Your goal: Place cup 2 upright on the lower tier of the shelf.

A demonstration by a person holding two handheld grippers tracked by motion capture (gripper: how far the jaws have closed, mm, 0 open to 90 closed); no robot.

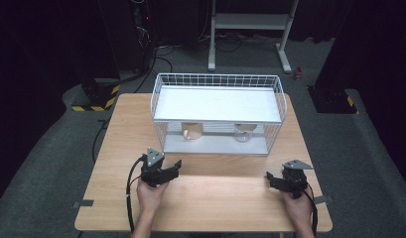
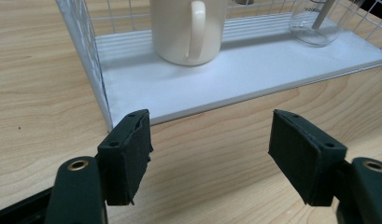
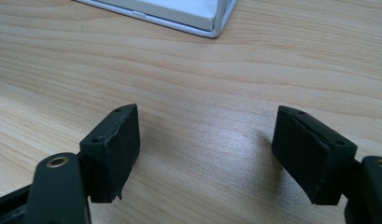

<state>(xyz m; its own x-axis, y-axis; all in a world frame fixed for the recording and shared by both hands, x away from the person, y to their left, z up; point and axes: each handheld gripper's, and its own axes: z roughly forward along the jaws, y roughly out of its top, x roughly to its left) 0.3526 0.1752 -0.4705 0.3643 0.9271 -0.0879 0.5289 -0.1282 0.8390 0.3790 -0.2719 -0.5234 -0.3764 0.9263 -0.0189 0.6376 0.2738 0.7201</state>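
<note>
Left gripper view is showing the mug point(image 2: 187, 29) lying ahead of the left gripper point(image 2: 209, 156), apart from its released, empty jaws; right gripper point(image 3: 205, 154) jaws are likewise standing released.

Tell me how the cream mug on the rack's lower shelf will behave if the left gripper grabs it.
The cream mug looks like glazed ceramic, so probably rigid, fairly heavy, and slippery against the pads. It stands upright on a broad base, so it is unlikely to tip. Its handle faces the left gripper, whose jaws stand open and empty; the wire rack may crowd the lift.
</note>
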